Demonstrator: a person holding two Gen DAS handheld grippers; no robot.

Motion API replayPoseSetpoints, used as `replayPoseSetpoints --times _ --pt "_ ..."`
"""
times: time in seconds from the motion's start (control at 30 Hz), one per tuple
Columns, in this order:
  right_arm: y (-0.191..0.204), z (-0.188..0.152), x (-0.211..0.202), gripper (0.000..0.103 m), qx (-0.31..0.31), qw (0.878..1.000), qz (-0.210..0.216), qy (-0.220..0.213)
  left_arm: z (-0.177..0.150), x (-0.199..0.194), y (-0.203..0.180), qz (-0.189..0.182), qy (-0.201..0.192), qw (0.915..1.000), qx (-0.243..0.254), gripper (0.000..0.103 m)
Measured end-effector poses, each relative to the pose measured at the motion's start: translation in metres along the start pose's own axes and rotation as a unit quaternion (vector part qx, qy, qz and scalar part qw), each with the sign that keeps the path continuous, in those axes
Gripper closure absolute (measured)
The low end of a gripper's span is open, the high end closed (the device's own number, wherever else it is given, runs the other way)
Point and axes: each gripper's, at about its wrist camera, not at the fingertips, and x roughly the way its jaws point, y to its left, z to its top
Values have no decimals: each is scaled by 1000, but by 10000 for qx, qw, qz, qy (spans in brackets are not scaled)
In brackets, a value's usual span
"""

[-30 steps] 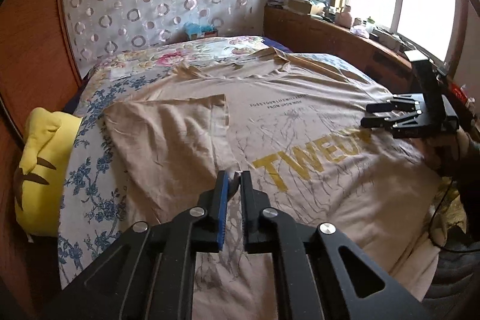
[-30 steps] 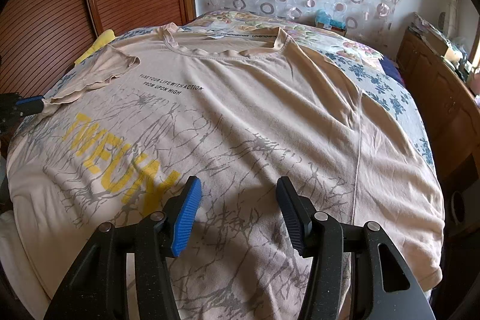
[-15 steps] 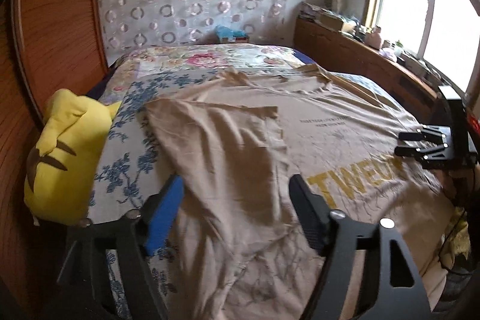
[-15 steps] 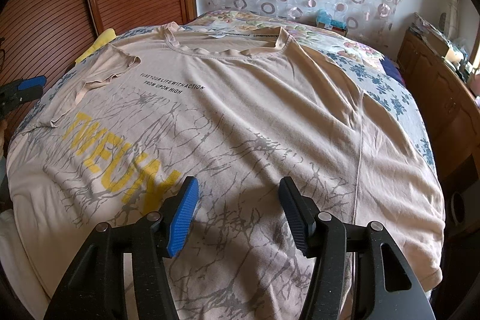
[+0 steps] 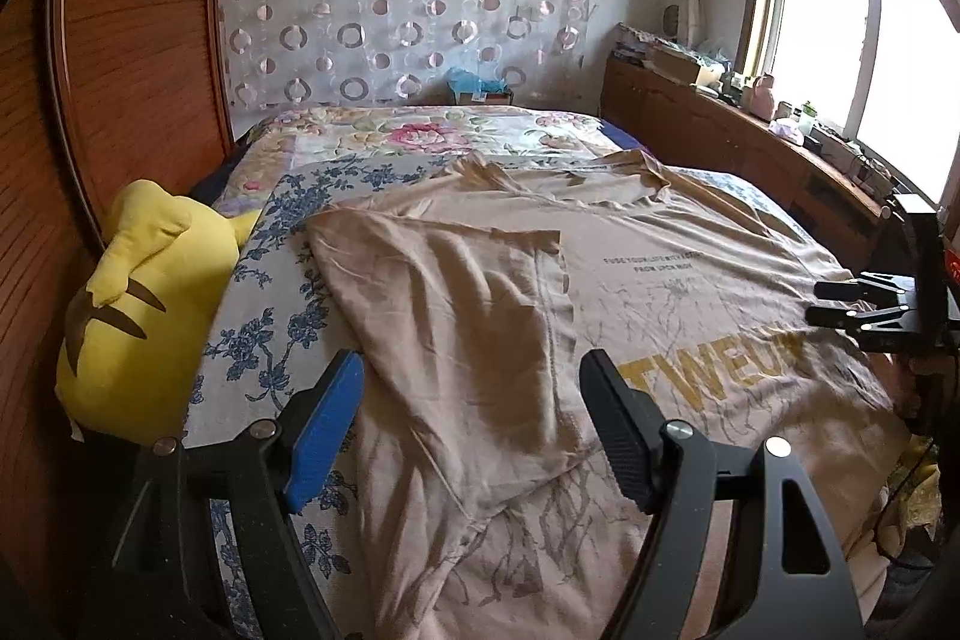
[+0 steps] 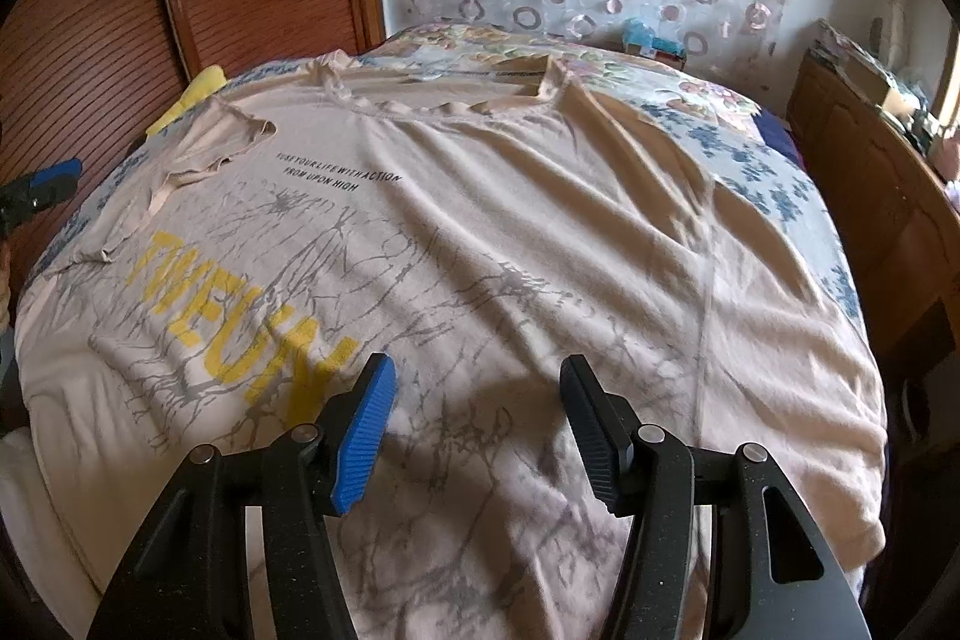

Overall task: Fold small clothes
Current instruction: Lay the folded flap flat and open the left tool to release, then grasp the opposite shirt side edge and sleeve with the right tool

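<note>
A beige T-shirt point(image 5: 690, 292) with yellow lettering lies spread front up on the bed; it also shows in the right wrist view point(image 6: 480, 232). One sleeve and side panel point(image 5: 456, 316) is folded inward over its front. My left gripper point(image 5: 474, 430) is open and empty, hovering above that folded part. My right gripper point(image 6: 477, 430) is open and empty above the shirt's lower front; it also shows in the left wrist view point(image 5: 864, 304) at the shirt's far side. The left gripper's blue pad point(image 6: 54, 175) shows at the left edge of the right wrist view.
A yellow plush toy point(image 5: 138, 304) lies at the bed's left edge against a wooden wall panel point(image 5: 126, 58). The floral bedsheet point(image 5: 384, 142) extends beyond the shirt. A wooden sideboard point(image 5: 750, 148) with small items runs under the window on the right.
My left gripper has let go of the shirt's folded side, opened wide and pulled back and up. The folded part now lies on the shirt. My right gripper has barely moved.
</note>
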Motion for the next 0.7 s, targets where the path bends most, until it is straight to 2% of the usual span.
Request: replayPoseSetpoints --times 0.17,0.3,0.43,0.7 --pt "-17 -13 -33 44 270 9992 -106 -287 3 -1 -11 -51 -49 9999 81 28" --pt "-35 -28 -62 44 455 9970 -416 -460 7 0 -23 -143 -93 9997 151 28" --pt "-55 -43 -84 44 597 9937 -788 -537 11 1 -36 -233 -142 9994 224 28" --pt "-91 -68 -103 44 1049 9856 -1215 -530 8 11 -66 -431 -127 9983 365 28"
